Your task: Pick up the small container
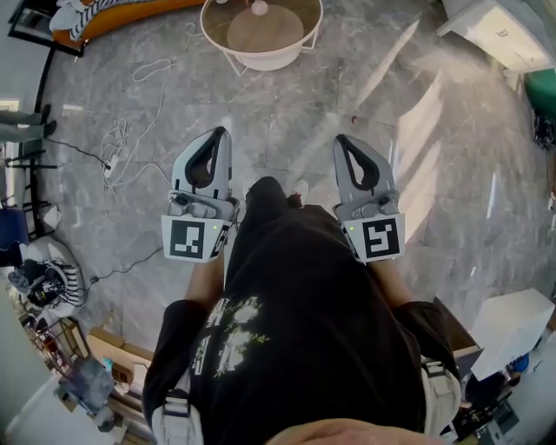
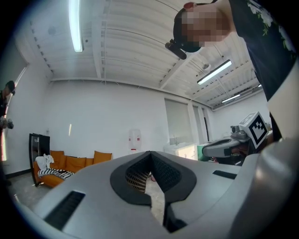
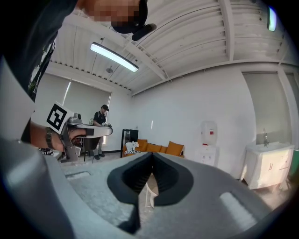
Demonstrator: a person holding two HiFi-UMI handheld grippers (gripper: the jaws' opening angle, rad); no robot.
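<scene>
I cannot make out a small container for certain; a small pale round thing [image 1: 259,7] lies on the round white-rimmed table [image 1: 291,54] far ahead. My left gripper [image 1: 221,133] is held at waist height over the marble floor and points forward, its jaws meeting at the tips with nothing between them. My right gripper [image 1: 340,139] is level beside it, also shut and empty. In the left gripper view the dark pads [image 2: 161,170] touch at the tip. The right gripper view likewise shows its pads [image 3: 163,179] closed together.
Loose cables [image 1: 130,148] trail over the floor at the left. An orange sofa [image 1: 113,17] stands at the far left and a white cabinet [image 1: 499,30] at the far right. A white box [image 1: 512,326] sits at my right. Another person [image 3: 100,130] stands by a desk.
</scene>
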